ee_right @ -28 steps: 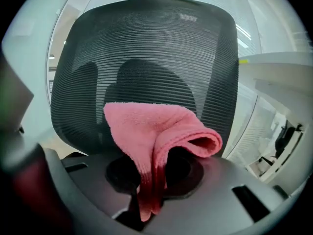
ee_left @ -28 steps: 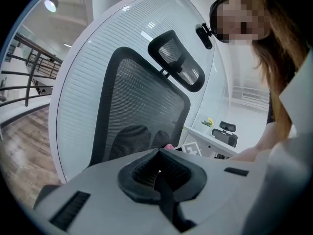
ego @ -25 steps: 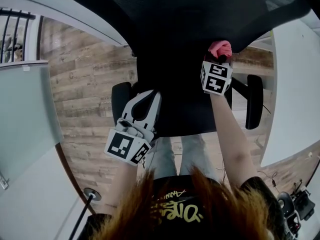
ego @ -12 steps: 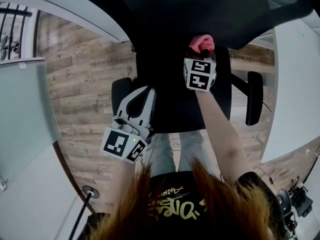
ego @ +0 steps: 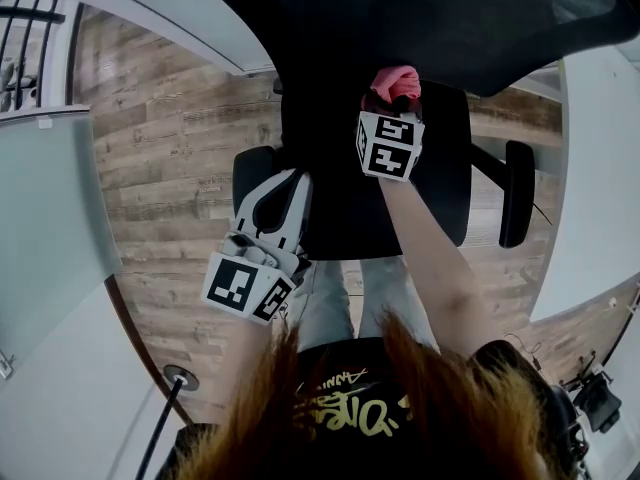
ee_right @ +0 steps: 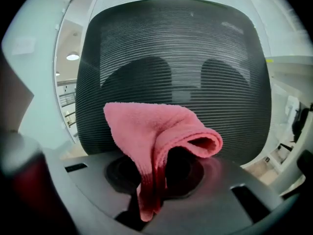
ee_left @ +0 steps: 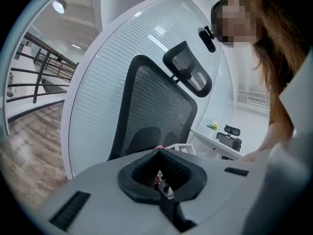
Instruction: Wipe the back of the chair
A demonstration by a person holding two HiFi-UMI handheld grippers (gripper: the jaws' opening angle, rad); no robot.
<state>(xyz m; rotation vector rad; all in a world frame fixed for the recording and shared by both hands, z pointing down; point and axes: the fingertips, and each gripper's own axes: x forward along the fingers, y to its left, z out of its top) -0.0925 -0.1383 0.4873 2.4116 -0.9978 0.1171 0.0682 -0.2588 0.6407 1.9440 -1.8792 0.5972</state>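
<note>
Shifted left, right hand-held gripper (ego: 391, 101) grips cloth (ee_right: 146, 131) at chair back (ee_right: 171, 48); left hand-held gripper (ego: 281, 182), clenched, sees headrest (ee_left: 188, 72).

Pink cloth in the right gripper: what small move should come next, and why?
Probably sweep the pink cloth sideways across the mesh chair back. The right gripper is shut on the cloth and faces the mesh's lower middle, and plenty of mesh spreads to either side and above it.

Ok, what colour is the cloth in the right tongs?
The cloth is pink, clearest in the right gripper view.
</note>
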